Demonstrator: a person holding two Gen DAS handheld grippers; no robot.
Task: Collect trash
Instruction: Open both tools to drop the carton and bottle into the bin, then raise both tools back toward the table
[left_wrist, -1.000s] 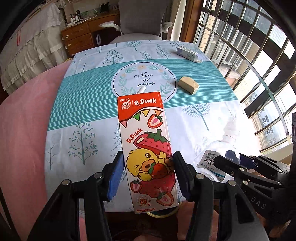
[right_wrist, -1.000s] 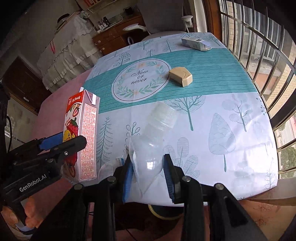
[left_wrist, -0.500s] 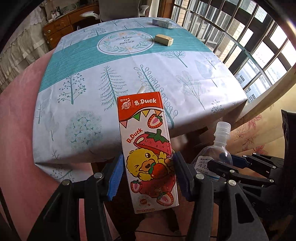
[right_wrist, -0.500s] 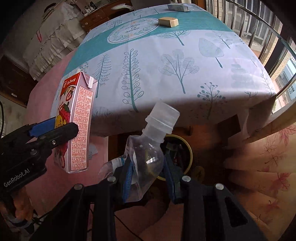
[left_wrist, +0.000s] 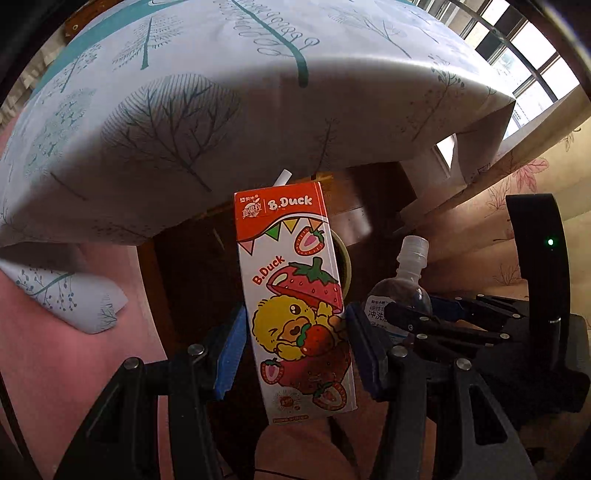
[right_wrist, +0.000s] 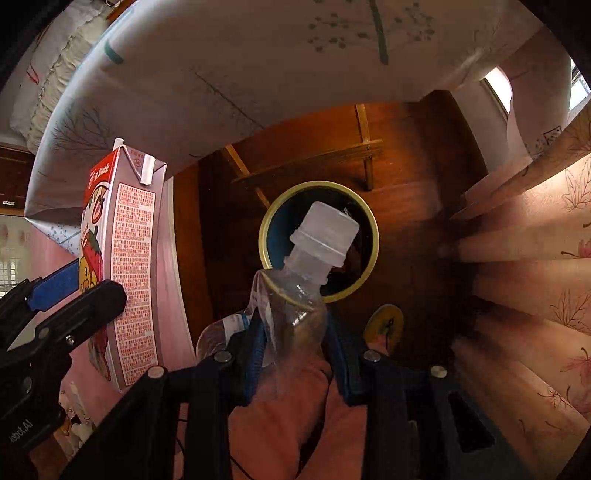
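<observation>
1. The left gripper (left_wrist: 295, 343) is clamping the strawberry drink carton (left_wrist: 295, 295) at the centre of its frame, jaws pressing both sides.
2. The right gripper (right_wrist: 295, 332) is squeezing the clear plastic bottle (right_wrist: 299, 295) at lower centre, cap pointing up.
3. The yellow-rimmed bin (right_wrist: 373, 229) is sitting mid-frame behind the bottle, beneath the tablecloth (right_wrist: 258, 74).
</observation>
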